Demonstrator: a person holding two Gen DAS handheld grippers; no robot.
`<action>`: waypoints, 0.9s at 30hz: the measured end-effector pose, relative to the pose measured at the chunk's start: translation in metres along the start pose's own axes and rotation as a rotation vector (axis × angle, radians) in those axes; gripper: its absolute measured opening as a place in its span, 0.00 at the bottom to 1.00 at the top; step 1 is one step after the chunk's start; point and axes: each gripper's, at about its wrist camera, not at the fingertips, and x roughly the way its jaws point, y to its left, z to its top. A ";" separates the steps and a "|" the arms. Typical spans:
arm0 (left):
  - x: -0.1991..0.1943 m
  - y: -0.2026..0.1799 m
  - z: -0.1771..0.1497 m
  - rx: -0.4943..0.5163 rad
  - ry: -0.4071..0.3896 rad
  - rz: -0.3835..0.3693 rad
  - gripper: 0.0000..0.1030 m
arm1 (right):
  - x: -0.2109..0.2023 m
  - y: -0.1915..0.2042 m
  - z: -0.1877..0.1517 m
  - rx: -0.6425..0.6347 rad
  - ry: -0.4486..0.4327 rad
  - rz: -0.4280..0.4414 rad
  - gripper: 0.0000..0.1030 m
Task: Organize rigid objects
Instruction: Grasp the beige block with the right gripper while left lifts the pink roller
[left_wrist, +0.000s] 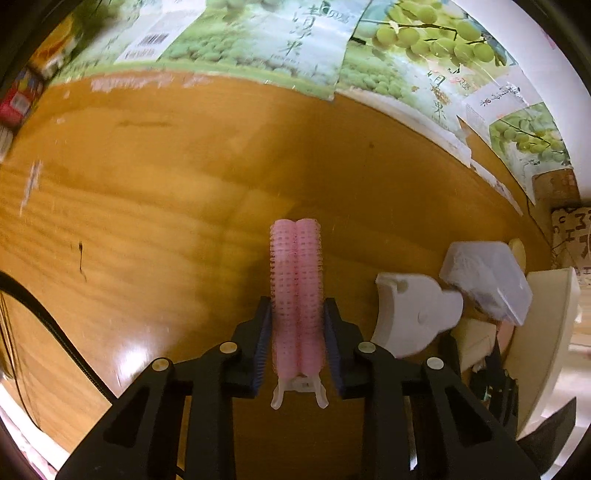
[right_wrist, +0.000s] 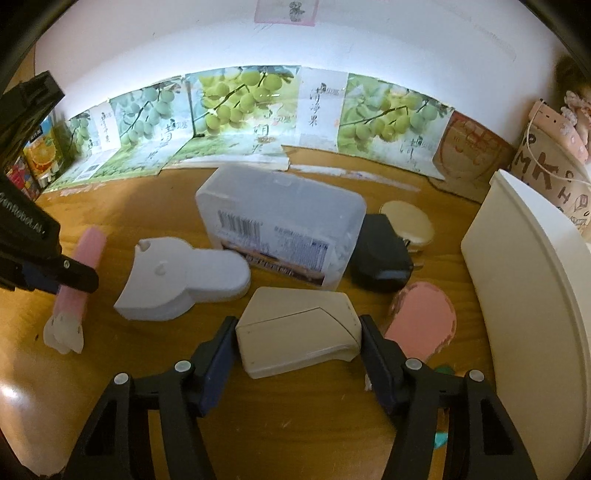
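While looking along the left wrist view, seeing the left gripper at lower centre, jaws pressing from both sides on a pink hair roller clip. Lying lengthwise between the blue pads, roller end pointing toward mid-frame, translucent clip tail pointing back toward the camera. Resting on or just above the wooden table; cannot tell which. Sitting at right of frame: a white curved plastic piece, touching a clear plastic box beyond it, with a cream bin wall at the far right edge. Lining the top of the frame: grape-printed cardboard.

Turning to the right wrist view, seeing the right gripper at lower centre, jaws closing in against the two sides of a beige angular case; contact looking firm on both pads. Lying behind it at centre: the clear plastic box, barcode label facing the camera. Sitting to its left: the white curved plastic piece. Sitting to its right: a black charger, a cream oval compact behind that, and a pink flat oval item just right of the case. Showing at far left: the left gripper pinching the pink hair roller clip. Filling the right edge: the cream bin wall.
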 end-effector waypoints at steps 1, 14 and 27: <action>0.000 0.003 -0.004 -0.009 0.007 -0.008 0.28 | -0.002 0.001 -0.002 -0.005 0.007 0.001 0.63; -0.003 0.028 -0.076 -0.037 0.051 -0.014 0.27 | -0.040 0.013 -0.029 -0.115 0.066 0.098 0.62; -0.042 0.015 -0.131 -0.035 -0.058 -0.110 0.27 | -0.107 -0.024 -0.026 -0.142 -0.021 0.180 0.62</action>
